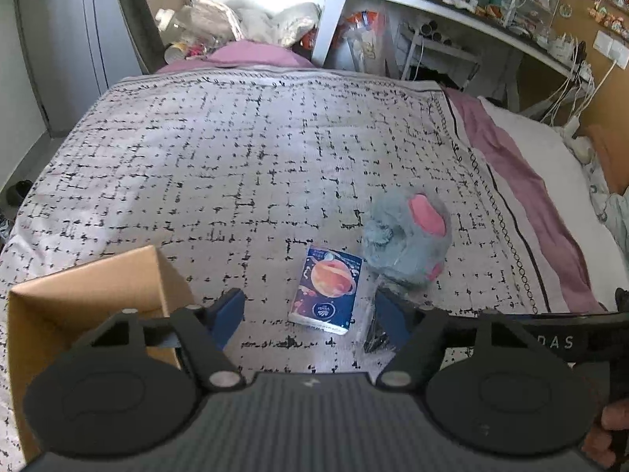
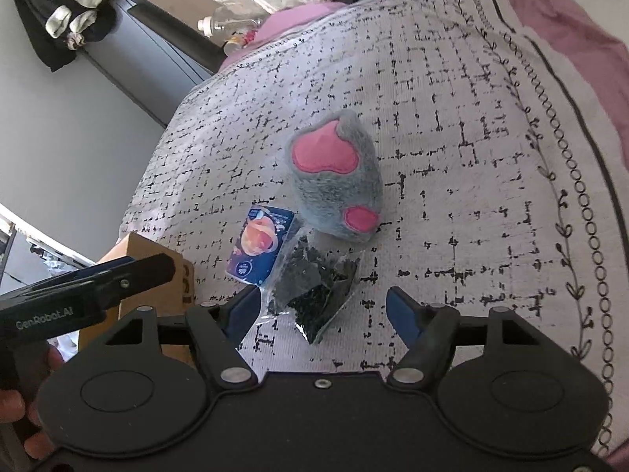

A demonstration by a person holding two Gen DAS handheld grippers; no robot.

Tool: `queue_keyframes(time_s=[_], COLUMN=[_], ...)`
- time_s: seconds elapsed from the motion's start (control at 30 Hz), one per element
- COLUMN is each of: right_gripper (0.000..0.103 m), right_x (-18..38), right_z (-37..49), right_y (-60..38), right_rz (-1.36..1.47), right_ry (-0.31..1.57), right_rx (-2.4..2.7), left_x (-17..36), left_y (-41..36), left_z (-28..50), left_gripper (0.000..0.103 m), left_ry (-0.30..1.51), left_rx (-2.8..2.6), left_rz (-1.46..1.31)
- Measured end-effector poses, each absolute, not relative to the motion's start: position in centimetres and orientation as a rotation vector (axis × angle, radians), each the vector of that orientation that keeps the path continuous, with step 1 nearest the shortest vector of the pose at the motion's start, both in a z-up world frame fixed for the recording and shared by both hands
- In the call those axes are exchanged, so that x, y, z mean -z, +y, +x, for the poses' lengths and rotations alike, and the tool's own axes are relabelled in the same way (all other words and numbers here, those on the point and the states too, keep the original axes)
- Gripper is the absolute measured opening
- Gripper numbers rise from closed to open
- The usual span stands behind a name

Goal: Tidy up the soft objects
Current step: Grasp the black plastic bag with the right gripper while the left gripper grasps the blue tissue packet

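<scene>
A grey plush paw [image 1: 407,242] [image 2: 338,181] with pink pads lies on the patterned bedspread [image 1: 236,157]. In front of it are a blue tissue pack [image 1: 326,289] [image 2: 259,244] with a planet picture and a clear bag [image 1: 373,326] [image 2: 314,287] of dark pieces. My left gripper [image 1: 310,316] is open just above the bed, the tissue pack lying between its blue fingers without touching them. My right gripper [image 2: 324,316] is open too, its fingers either side of the clear bag. Neither holds anything.
An open cardboard box [image 1: 78,295] [image 2: 157,259] stands on the bed at the left, close to the left gripper. A purple sheet [image 1: 523,181] and white bedding run along the right side. A cluttered desk [image 1: 452,4] stands beyond the bed.
</scene>
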State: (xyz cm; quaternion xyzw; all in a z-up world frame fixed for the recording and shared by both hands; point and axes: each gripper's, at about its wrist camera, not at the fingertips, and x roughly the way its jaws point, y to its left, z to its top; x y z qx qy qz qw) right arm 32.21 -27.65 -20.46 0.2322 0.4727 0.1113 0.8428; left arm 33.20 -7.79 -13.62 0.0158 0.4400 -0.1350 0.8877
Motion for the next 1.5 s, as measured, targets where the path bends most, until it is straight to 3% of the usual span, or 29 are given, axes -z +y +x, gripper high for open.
queue_keyframes(time_s=[0.27,0.33,0.43,0.6,0.8,0.93,1.03,1.1,1.13,1.3,1.5], right_gripper=[0.06,0.044,0.033,0.029,0.03,0.049,0.05,0.051,0.053,0.038,0.035], right_x=[22.8,23.5,23.7,23.2,22.9,22.8,23.1,23.6,23.9,23.9,21.9], right_z=[34.0,34.3,34.3,34.0,33.6,33.4,33.6,33.8,34.0,34.3,32.8], right_y=[-27.4,-27.5,-27.9,-28.4,-29.2,-29.4,-29.2,-28.9,-28.8,-29.0,-29.1], right_rz=[0.554,0.576,0.611,0.581,0.56,0.562,0.571,0.599,0.614,0.656,0.595], right_ry=[1.054,1.074,1.074,1.068,1.079,1.077,1.088,1.101,1.104,1.11,1.081], right_rx=[-0.246,-0.257,-0.276,-0.274,-0.26,-0.269,-0.259,-0.26,-0.261,-0.256,-0.227], left_x=[16.0,16.6,17.4,18.7,20.1,20.9,21.3,21.4,21.4,20.4,18.3], left_y=[-9.4,-9.8,-10.5,-11.5,-12.5,-12.8,-12.8,-12.7,-12.5,-11.7,-11.1], left_z=[35.5,36.1,36.7,37.6,38.5,38.9,39.0,39.0,39.0,38.4,36.8], left_gripper=[0.063,0.063,0.063,0.062,0.063,0.063,0.062,0.052,0.052,0.05,0.05], left_ry=[0.979,0.996,1.019,1.054,1.09,1.109,1.117,1.124,1.129,1.113,1.063], left_rx=[0.28,0.283,0.286,0.293,0.274,0.271,0.271,0.27,0.267,0.265,0.277], left_rz=[0.046,0.056,0.071,0.098,0.13,0.14,0.136,0.13,0.125,0.092,0.071])
